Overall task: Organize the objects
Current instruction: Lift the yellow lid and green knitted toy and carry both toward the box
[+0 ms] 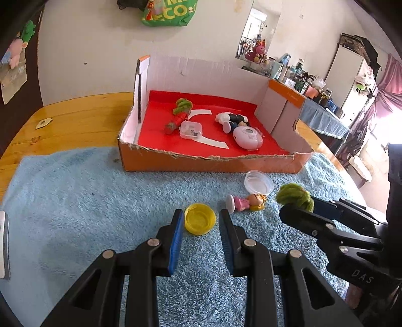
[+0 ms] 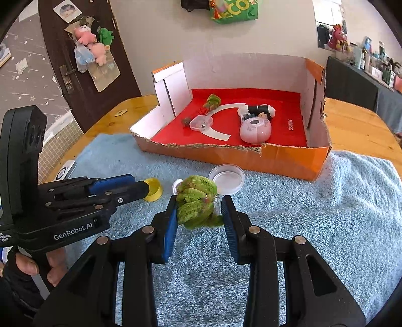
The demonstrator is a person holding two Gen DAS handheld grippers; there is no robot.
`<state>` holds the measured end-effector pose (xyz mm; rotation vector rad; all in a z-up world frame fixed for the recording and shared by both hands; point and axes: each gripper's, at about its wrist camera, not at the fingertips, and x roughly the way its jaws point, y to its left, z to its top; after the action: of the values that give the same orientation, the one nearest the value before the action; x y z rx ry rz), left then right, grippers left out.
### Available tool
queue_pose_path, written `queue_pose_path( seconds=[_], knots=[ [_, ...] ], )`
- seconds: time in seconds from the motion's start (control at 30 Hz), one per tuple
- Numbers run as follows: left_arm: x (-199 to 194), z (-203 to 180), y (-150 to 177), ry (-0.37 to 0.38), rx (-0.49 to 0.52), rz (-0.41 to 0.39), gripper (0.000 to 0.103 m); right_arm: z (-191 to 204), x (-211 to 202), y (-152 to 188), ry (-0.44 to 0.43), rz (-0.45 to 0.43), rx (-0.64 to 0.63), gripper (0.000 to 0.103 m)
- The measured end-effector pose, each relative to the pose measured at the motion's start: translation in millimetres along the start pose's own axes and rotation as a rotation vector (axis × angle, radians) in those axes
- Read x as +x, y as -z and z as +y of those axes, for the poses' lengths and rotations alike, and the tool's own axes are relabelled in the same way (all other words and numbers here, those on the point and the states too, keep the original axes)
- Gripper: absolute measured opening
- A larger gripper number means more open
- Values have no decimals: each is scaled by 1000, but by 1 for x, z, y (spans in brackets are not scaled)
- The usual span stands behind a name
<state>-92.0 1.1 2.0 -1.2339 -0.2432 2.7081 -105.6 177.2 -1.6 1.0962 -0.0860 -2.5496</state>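
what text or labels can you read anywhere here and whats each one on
"GenRobot.AI": white print on the left gripper body.
"DAS": embossed on the right gripper body.
"ECO": partial white letters on the green bag on the wall; the rest is cut off.
White print on the box's red liner: too small to read.
Small print beneath "GenRobot.AI": too blurred to read.
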Motion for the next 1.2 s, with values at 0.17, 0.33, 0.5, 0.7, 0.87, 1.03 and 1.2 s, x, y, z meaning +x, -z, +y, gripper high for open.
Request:
queue_pose_path(
  seconds=[0.17, 0.33, 0.5, 0.7, 0.87, 1.03, 1.2],
  knots=[
    [-3, 0, -2, 0, -6, -10, 23, -1, -2, -3, -2, -8, 1, 32],
    [-2, 3, -3, -8, -12, -9, 23, 0, -2, -5, -2, -9, 0, 32],
    [3, 6, -2, -18, -17, 3, 23, -1, 0, -3, -2, -3, 1, 32],
    [7, 11, 4, -28, -27, 17, 23, -3, 3, -1, -5, 4, 7, 32],
    [10, 13, 6, -22, -33, 25, 23, -4, 8, 0, 1, 21, 6, 32],
    [12, 8, 6, 20, -28, 35, 23, -7, 11, 2, 7, 34, 15, 32],
    [17, 2, 4, 7, -3, 40, 25, -8, 17, 6, 30, 58, 8, 34]
  ],
)
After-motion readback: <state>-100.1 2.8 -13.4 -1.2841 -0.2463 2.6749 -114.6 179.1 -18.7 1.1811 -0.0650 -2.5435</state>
